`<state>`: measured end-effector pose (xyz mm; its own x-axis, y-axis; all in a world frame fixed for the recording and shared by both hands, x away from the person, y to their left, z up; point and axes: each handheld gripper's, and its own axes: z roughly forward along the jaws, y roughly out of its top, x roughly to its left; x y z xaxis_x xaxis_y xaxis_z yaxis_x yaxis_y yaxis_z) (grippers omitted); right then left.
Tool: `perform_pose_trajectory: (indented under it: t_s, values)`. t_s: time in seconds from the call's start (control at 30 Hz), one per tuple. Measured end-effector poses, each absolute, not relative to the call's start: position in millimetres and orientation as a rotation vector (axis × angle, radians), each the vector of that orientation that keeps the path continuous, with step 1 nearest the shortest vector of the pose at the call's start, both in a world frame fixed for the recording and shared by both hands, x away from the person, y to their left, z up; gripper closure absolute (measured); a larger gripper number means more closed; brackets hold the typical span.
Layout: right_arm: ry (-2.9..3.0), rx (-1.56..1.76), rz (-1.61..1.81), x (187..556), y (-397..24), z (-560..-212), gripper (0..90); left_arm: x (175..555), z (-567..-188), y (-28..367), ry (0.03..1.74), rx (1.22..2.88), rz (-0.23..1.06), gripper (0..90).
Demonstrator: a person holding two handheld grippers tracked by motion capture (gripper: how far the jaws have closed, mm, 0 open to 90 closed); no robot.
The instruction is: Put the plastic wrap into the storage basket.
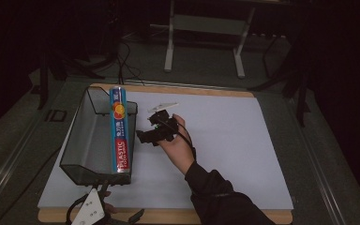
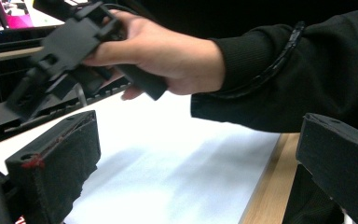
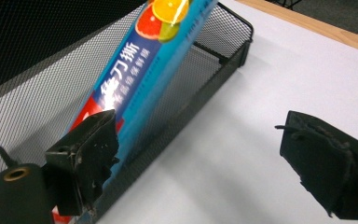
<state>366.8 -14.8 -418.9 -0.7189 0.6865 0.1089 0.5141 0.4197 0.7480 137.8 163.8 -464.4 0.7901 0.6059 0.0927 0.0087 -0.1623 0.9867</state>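
From above we see a black mesh basket (image 1: 82,140) at the worktop's (image 1: 225,140) 9 o'clock side, on a pale mat. A blue box of plastic wrap (image 1: 119,129) lies along its right rim. At the basket's 3 o'clock, the right tool (image 1: 143,136) hovers just beside the box, jaws pointing to 9 o'clock. The left tool (image 1: 93,211) sits at 7 o'clock, by the basket's near end.

A mesh basket (image 1: 82,140) sits on the mat (image 1: 225,140) at nine o'clock. A box of plastic wrap (image 1: 119,131) lies along the basket's right rim. The right gripper (image 1: 143,137) hovers just beside it toward three o'clock; the left gripper (image 1: 93,211) sits at six o'clock.
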Motion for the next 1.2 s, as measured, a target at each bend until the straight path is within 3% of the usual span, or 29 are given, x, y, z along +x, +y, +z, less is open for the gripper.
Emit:
perform_pose_trajectory:
  t_s: [1.2]
  values:
    - [2.417, 1.064, 1.225, 301, -153, -448, 11.3, 139, -465, 161, 0.493, 1.681, 0.568, 0.6]
